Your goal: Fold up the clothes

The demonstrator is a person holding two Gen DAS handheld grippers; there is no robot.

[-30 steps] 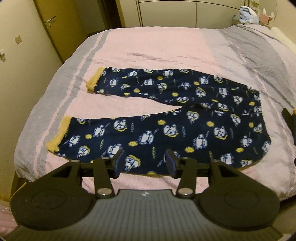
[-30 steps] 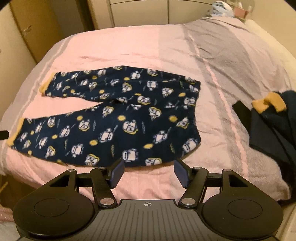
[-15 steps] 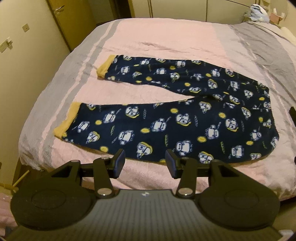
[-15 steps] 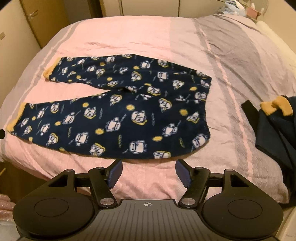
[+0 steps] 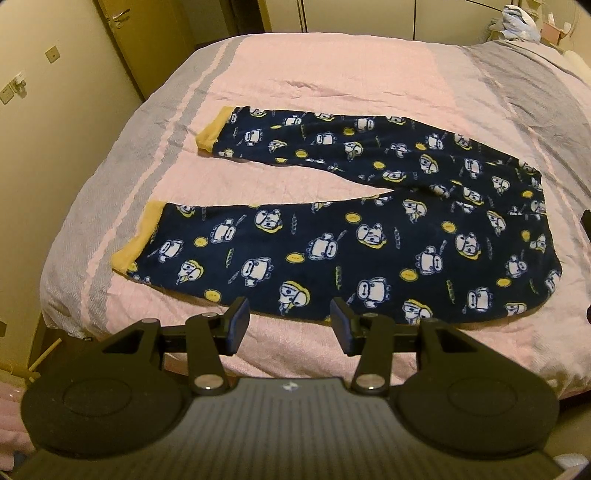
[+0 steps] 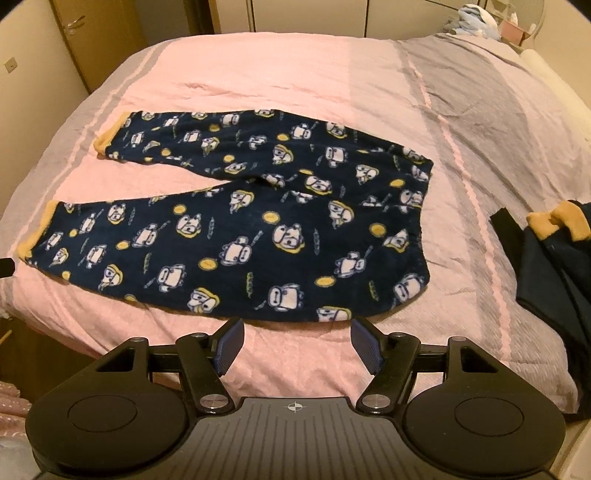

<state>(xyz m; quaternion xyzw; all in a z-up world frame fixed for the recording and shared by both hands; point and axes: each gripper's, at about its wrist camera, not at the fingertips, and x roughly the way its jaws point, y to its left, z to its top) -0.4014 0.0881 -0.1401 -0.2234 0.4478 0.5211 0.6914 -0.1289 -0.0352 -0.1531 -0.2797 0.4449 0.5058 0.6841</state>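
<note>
Navy fleece pajama pants [image 5: 369, 236] [image 6: 258, 221] with white and yellow cartoon prints lie spread flat on the bed, legs apart and pointing left, yellow cuffs [image 5: 142, 240] [image 6: 37, 232] at their ends. My left gripper [image 5: 290, 317] hovers open over the near edge of the closer leg, nothing between its fingers. Over the near edge of the pants' waist end my right gripper [image 6: 295, 336] hangs open and empty as well.
The bed carries a pink and grey striped cover [image 5: 332, 74] [image 6: 480, 110]. A second dark garment with yellow cuffs [image 6: 554, 251] lies at the right edge. Wardrobe doors [image 5: 147, 44] stand at the left, and a small pile of things [image 5: 517, 22] sits beyond the bed.
Both grippers drew back toward the near side of the bed, so the pants sit higher and fuller in both views. The pants themselves have not moved.
</note>
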